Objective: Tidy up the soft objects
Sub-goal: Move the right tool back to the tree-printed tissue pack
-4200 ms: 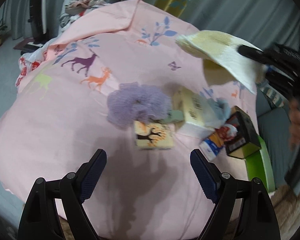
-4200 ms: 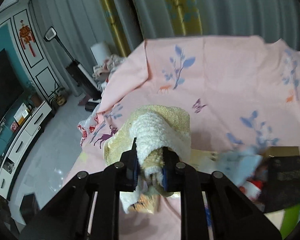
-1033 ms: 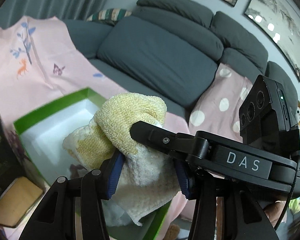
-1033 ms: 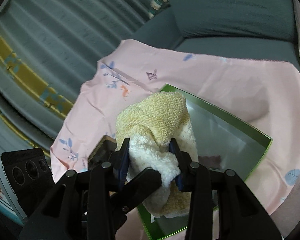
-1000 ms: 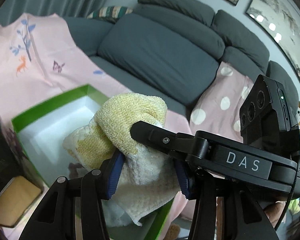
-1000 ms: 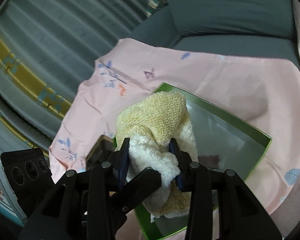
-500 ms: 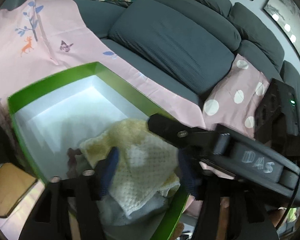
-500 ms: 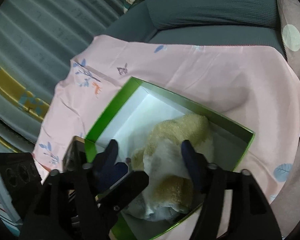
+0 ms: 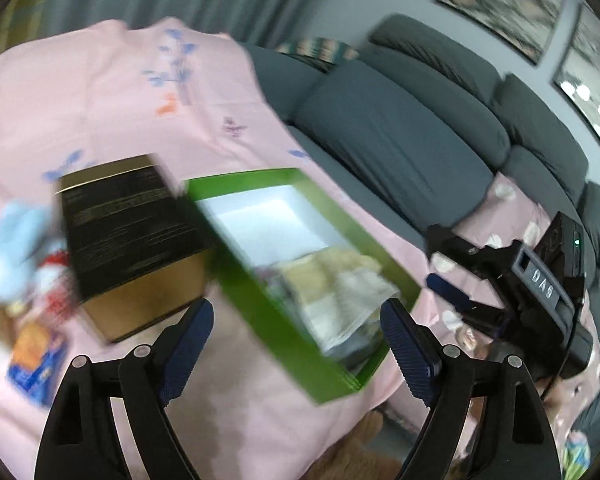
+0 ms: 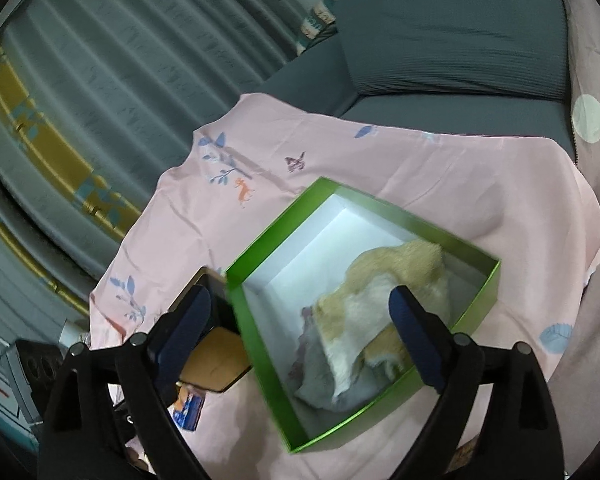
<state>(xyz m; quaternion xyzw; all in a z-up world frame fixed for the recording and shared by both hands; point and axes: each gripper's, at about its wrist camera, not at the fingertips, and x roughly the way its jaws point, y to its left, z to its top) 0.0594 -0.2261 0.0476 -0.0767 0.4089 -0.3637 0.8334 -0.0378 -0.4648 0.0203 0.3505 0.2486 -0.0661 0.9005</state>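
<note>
A yellow and white towel (image 10: 384, 304) lies loose in the near end of a green box (image 10: 260, 248) with a white inside, over a grey cloth (image 10: 332, 384). The towel (image 9: 340, 284) and box (image 9: 260, 300) also show in the blurred left wrist view. My right gripper (image 10: 304, 328) is open and empty above the box. My left gripper (image 9: 296, 328) is open and empty, held above the box's near wall. The right gripper (image 9: 448, 280) also shows at the right of the left wrist view.
A black and gold carton (image 9: 128, 216) lies left of the box on the pink printed sheet (image 10: 440, 184). A light blue cloth (image 9: 8, 248) and small packets (image 9: 32, 352) lie further left. A grey sofa (image 10: 440, 40) stands behind.
Both grippers have opened and let the towel drop into the green box, then pulled up and back. The left wrist view has swung left.
</note>
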